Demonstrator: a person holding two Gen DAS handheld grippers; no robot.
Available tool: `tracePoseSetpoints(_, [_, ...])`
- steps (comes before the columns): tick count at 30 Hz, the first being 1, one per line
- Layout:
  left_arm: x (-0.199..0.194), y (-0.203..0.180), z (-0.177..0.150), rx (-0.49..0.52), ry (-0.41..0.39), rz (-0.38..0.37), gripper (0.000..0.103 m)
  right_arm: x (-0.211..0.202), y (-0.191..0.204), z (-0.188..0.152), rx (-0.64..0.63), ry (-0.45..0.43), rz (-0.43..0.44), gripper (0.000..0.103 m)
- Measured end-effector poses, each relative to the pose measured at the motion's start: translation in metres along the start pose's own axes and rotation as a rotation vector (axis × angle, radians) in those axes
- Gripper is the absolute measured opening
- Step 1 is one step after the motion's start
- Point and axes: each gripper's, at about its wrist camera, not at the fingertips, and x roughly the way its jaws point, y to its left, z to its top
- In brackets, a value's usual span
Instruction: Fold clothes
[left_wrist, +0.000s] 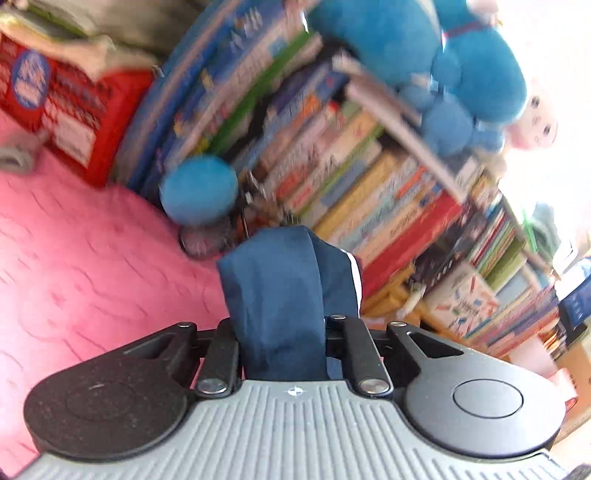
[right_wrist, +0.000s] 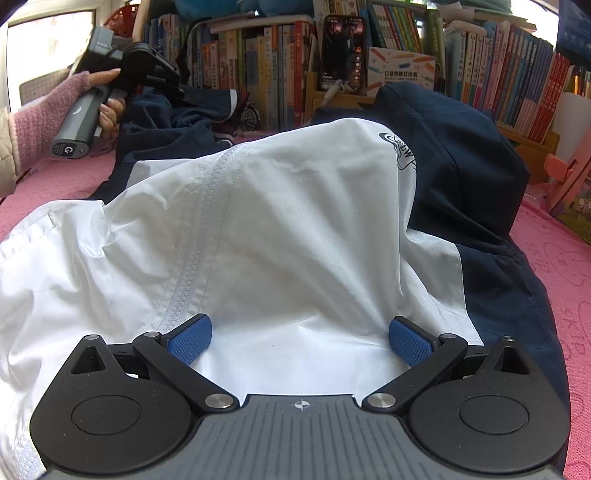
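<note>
Your left tongs (left_wrist: 282, 332) are clamped on a bunched fold of the navy part of the jacket (left_wrist: 280, 284), which stands up out of the closed jaws and hides the fingertips. Your right tongs (right_wrist: 300, 341) are spread wide, blue pads (right_wrist: 190, 338) apart, with the white panel of the jacket (right_wrist: 280, 236) lying between and under them; whether the pads touch the cloth is hard to tell.

The jacket rests on a pink quilted cover (right_wrist: 554, 266) with a stitched pattern; you cannot tell whether it lies on a bed or a counter. Past it, a bookshelf (right_wrist: 517, 74) packed with upright books fills the far side. A phone (right_wrist: 343, 51) leans among the books with its screen lit, and blue plush toys (left_wrist: 443, 55) sit on top of the shelf. The left wrist view is tilted and blurred.

Your left hand (right_wrist: 107, 99), in a pink knitted fingerless glove, grips its handle at the far left, raised above the cover, tongs aimed toward the shelf.

The jacket runs from your right tongs away toward the shelf, its zip line running the same way, white part near you, navy part bulging up at the far right.
</note>
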Motion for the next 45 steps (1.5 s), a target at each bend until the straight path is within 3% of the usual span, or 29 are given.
tracePoseSetpoints(6, [-0.077, 0.046, 0.060, -0.019, -0.197, 0.124, 0.012, 0.001, -0.001, 0.000, -0.002, 0.000, -0.003, 0.103])
tracePoseSetpoints(9, [-0.112, 0.082, 0.084, -0.029, -0.278, 0.244, 0.011, 0.001, 0.000, 0.000, -0.008, -0.002, -0.008, 0.103])
tracePoseSetpoints(14, [-0.127, 0.145, 0.086, -0.085, -0.269, 0.379, 0.011, 0.002, 0.000, -0.001, -0.010, -0.003, -0.010, 0.103])
tracePoseSetpoints(18, [-0.122, 0.191, 0.069, -0.151, -0.241, 0.418, 0.008, 0.002, 0.001, -0.001, -0.022, -0.008, -0.020, 0.103])
tracePoseSetpoints(24, [-0.109, 0.217, 0.046, -0.125, -0.148, 0.480, 0.009, 0.002, 0.004, -0.002, -0.028, -0.010, -0.025, 0.103])
tracePoseSetpoints(27, [-0.099, 0.221, 0.039, -0.116, -0.063, 0.543, 0.016, 0.002, 0.006, -0.003, -0.028, -0.011, -0.027, 0.103])
tracePoseSetpoints(29, [-0.101, 0.213, 0.035, -0.071, -0.080, 0.544, 0.015, 0.002, 0.007, -0.003, -0.028, -0.011, -0.027, 0.103])
tracePoseSetpoints(32, [-0.111, 0.217, 0.043, -0.142, -0.140, 0.483, 0.015, 0.002, 0.007, -0.003, -0.028, -0.011, -0.026, 0.103])
tracePoseSetpoints(35, [-0.127, 0.236, 0.061, -0.363, -0.243, 0.383, 0.017, 0.002, 0.006, -0.003, -0.027, -0.011, -0.024, 0.103])
tracePoseSetpoints(39, [-0.142, 0.189, 0.072, -0.118, -0.440, 0.501, 0.008, 0.002, 0.007, -0.003, -0.031, -0.012, -0.027, 0.103])
tracePoseSetpoints(42, [-0.136, 0.127, 0.056, 0.362, -0.460, 0.515, 0.011, 0.002, 0.006, -0.004, -0.029, -0.011, -0.025, 0.103])
tracePoseSetpoints(44, [-0.135, 0.124, 0.048, 0.354, -0.332, 0.403, 0.019, 0.003, 0.005, -0.004, -0.024, -0.010, -0.022, 0.103])
tracePoseSetpoints(45, [-0.135, 0.134, 0.047, 0.243, -0.300, 0.358, 0.019, 0.003, 0.004, -0.005, -0.023, -0.009, -0.021, 0.103])
